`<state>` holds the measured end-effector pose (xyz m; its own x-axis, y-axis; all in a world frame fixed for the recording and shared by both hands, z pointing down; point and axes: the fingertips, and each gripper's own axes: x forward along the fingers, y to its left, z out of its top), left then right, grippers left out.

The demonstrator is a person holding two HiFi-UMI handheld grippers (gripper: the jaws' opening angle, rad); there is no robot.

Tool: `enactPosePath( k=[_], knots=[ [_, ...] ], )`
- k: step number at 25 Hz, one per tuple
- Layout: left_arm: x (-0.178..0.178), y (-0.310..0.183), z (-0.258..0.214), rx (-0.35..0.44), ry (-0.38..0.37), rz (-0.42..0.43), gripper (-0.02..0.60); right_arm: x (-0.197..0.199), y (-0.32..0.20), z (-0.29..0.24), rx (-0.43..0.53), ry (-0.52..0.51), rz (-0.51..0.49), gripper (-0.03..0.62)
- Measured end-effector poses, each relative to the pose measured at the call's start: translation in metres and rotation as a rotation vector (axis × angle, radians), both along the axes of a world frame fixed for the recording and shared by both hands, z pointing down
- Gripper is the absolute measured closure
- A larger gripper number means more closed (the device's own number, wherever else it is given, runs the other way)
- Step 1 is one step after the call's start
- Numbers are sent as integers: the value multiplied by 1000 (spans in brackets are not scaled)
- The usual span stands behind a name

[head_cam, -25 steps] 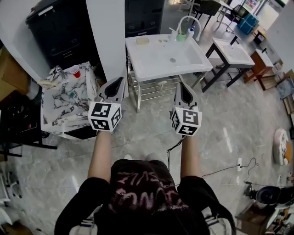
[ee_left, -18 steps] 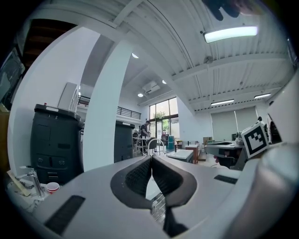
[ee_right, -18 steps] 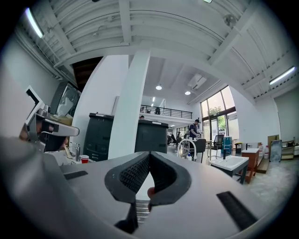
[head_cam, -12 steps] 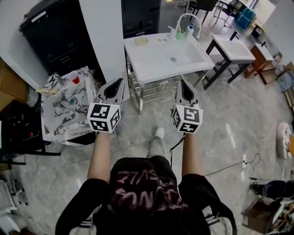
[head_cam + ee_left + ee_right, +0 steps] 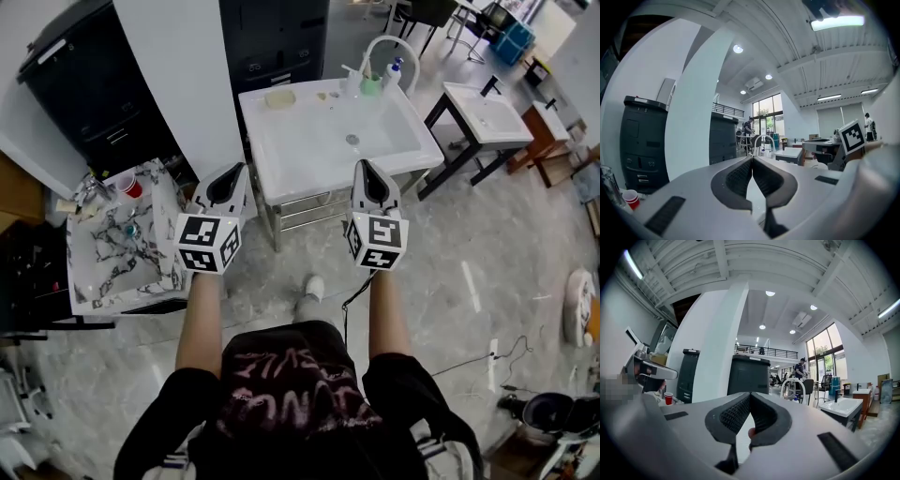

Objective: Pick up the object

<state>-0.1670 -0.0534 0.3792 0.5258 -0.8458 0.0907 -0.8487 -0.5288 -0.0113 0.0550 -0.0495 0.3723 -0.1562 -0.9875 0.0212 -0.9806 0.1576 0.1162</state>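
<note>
Both grippers are held out in front of me, above the floor and just short of a white sink (image 5: 309,150) on a metal stand. My left gripper (image 5: 240,169) is shut with nothing between its jaws, which meet at the tips in the left gripper view (image 5: 751,158). My right gripper (image 5: 362,165) is shut and empty as well, seen close in the right gripper view (image 5: 750,394). On the sink's back rim lie a pale yellow block (image 5: 279,97), a green cup (image 5: 372,83) and a small bottle (image 5: 394,68) beside a white curved faucet (image 5: 375,47).
A marble-patterned table (image 5: 164,267) stands at the left with a red cup (image 5: 125,186) and clutter. A white pillar (image 5: 178,66) and dark cabinets (image 5: 277,37) stand behind. A second sink stand (image 5: 483,108) is at the right. A cable (image 5: 469,361) runs across the floor.
I have walked forward: the sink and marble table have come nearer and slid down the head view. Both grippers stay shut and level in front of me.
</note>
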Motion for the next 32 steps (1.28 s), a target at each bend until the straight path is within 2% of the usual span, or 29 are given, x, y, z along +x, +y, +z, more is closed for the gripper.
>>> enactPosePath(
  k=[10,15,23,32],
  knots=[
    [57,-127,9,-46,-8,-69,565,49,-142,8,-47,-7,-87,579],
    [78,-174,8,-60,-8,-125,565,67,-196,10,-67,-8,-147,579],
    [105,-205,3,-71,-39,-154,565,81,-237,11,-89,-20,-213,579],
    [104,-220,-5,-48,-52,-174,565,73,-256,8,-81,-37,-248,579]
  ],
)
